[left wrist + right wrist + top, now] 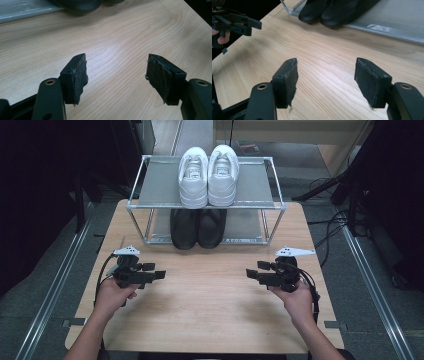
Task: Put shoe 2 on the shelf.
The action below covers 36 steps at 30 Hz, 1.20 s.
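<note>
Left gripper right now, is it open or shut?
Open. In the left gripper view, the left gripper has its jaws set wide apart, with only bare wooden table between the pads and nothing held.

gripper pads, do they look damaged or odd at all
Yes, slightly: the pads of the left gripper are frayed and peeling at the edges, and the right gripper pads are ragged too. Both grippers are open and empty.

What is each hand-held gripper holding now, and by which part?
Nothing. The left hand-held gripper and the right hand-held gripper are both open over the bare table, jaws apart and empty.
</note>
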Tool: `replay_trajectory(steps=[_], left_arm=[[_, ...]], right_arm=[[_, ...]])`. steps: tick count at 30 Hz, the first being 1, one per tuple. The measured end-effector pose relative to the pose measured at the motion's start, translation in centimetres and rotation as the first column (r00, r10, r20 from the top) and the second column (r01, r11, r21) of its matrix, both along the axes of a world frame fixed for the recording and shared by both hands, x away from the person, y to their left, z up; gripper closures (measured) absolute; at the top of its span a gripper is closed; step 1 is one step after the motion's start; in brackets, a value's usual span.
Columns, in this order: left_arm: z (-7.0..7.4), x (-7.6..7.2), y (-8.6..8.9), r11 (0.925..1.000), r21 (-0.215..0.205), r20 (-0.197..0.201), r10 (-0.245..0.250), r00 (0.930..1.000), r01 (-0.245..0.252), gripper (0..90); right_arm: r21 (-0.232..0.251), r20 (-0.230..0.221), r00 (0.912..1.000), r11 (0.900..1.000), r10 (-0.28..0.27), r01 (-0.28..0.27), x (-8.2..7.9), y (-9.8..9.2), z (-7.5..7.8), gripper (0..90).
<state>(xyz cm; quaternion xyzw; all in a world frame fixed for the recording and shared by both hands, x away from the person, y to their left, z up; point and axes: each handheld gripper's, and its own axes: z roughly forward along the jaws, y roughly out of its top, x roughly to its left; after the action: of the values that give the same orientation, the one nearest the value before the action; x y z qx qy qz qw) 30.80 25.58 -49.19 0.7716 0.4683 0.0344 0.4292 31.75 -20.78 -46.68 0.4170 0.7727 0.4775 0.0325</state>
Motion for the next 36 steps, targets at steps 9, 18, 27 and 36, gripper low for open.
replay_trajectory(steps=[9,18,27,36], left_arm=[[-0.1,0.0,-0.2,1.0,0.009,-0.002,-0.001,1.0,0.001,31.7],[-0.3,0.1,-0.4,0.9998,0.02,-0.013,-0.004,0.9999,0.004,30.3],[-0.4,0.1,-0.6,0.9995,0.025,-0.022,-0.017,0.9996,0.017,29.8],[-0.6,0.1,-0.8,0.9992,0.028,-0.042,-0.027,0.9988,0.028,29.5]], right_arm=[[-0.05,0.01,0.9999,0.999,-0.011,0.011,0.4,-0.4,-0.9,36.5],[-0.078,0.013,0.9998,0.997,-0.012,0.013,0.6,-0.2,-1.3,35.6],[-0.077,-0.004,0.9998,0.997,-0.019,0.019,0.5,0.1,-1.6,34.9],[-0.089,-0.02,0.9997,0.996,-0.01,0.008,0.5,0.4,-1.9,34.4]])
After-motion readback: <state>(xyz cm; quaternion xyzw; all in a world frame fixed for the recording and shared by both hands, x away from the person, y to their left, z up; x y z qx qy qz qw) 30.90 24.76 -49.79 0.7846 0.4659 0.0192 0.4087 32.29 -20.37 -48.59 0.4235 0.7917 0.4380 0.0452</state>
